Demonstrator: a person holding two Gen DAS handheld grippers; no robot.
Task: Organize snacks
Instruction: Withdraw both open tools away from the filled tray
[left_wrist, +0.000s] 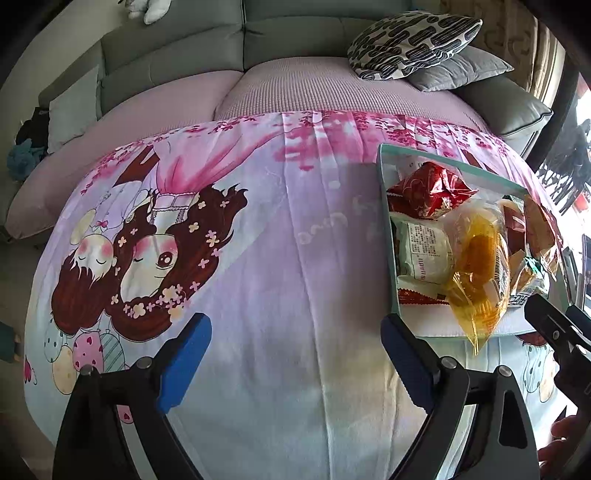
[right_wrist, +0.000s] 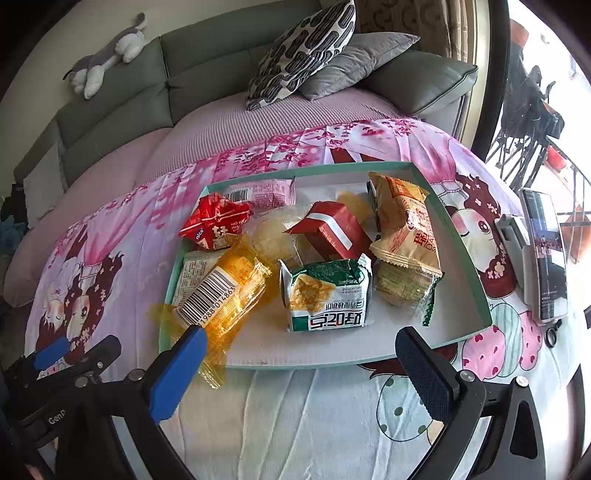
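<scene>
A shallow teal-rimmed tray (right_wrist: 461, 236) lies on a pink cartoon cloth and holds several snack packs: a yellow clear pack with a barcode (right_wrist: 229, 291) hanging over the tray's near left edge, a green and white pack (right_wrist: 327, 295), a red box (right_wrist: 332, 230), an orange-beige biscuit pack (right_wrist: 410, 229), and a red crinkled pack (right_wrist: 214, 221). My right gripper (right_wrist: 299, 365) is open and empty just before the tray's front edge. My left gripper (left_wrist: 295, 350) is open and empty over bare cloth, left of the tray (left_wrist: 384, 192), where the yellow pack (left_wrist: 476, 273) also shows.
A phone on a stand (right_wrist: 546, 254) lies on the cloth right of the tray. A grey sofa with a patterned cushion (right_wrist: 299, 51) and a plush toy (right_wrist: 107, 55) is behind. The cloth (left_wrist: 258, 258) left of the tray is bare.
</scene>
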